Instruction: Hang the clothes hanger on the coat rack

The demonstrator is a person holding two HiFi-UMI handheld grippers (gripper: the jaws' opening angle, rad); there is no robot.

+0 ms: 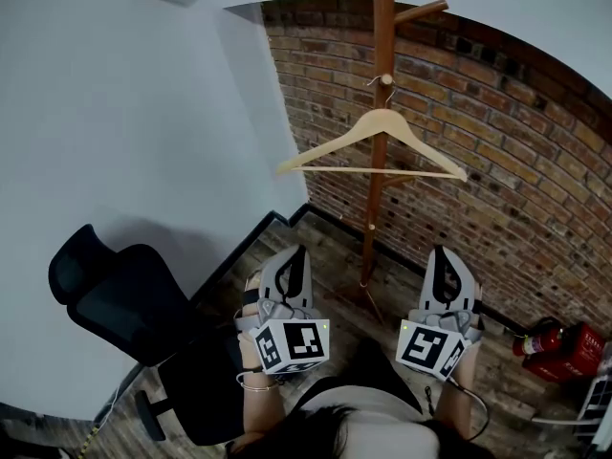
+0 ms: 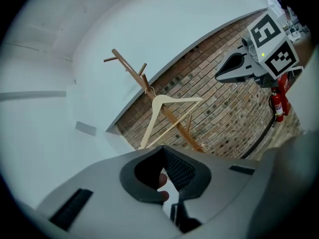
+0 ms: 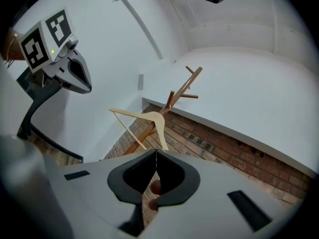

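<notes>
Pale wooden clothes hanger, hooked on a peg of the tall brown wooden coat rack.
We hold the left gripper and right gripper low, well apart from it; both jaws together, empty. Red brick wall behind.

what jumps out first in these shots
A wooden hanger hangs on the coat rack, against the brick wall at top centre. Below it, the left gripper and right gripper are shut and empty. A black office chair sits at left, a red fire extinguisher at lower right.
</notes>
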